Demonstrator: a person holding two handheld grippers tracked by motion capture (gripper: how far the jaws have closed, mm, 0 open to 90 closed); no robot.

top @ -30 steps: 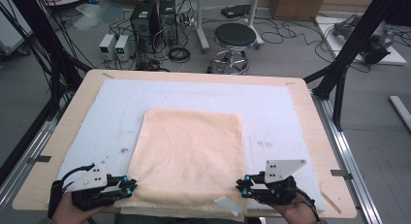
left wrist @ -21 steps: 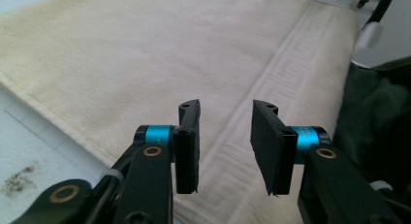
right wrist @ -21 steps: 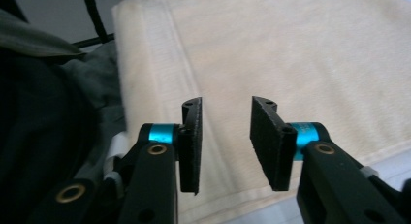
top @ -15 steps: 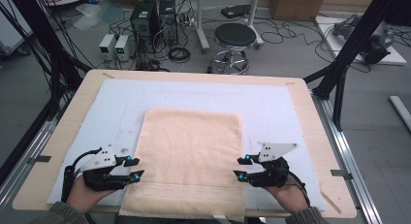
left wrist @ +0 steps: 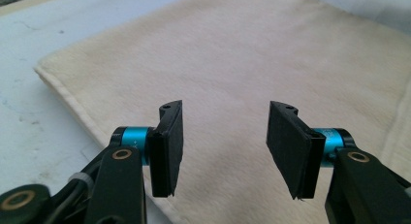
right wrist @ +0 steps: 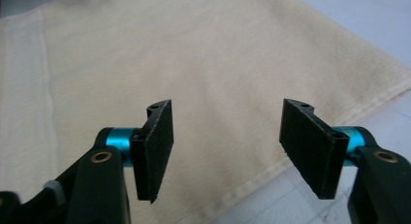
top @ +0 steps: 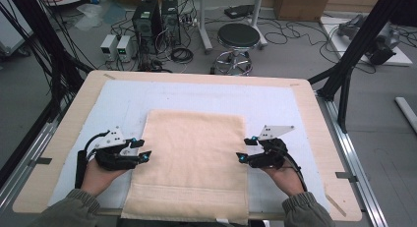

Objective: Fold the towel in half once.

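Note:
A cream towel lies flat on the pale mat, its near hem reaching the table's front edge. My left gripper rests at the towel's left edge, pointing inward. In the left gripper view its jaws stand apart over the towel, having just been opening, with nothing between the pads. My right gripper sits at the towel's right edge, facing the left one. Its jaws have also just been opening and hang empty above the towel, near its seam.
The mat covers most of the wooden table. Beyond the far edge, on the floor, stand a black stool, computer towers and cables. A black frame post rises at the right.
Both hands have moved from the towel's near corners farther up along its side edges. Both pairs of jaws have opened from nearly shut.

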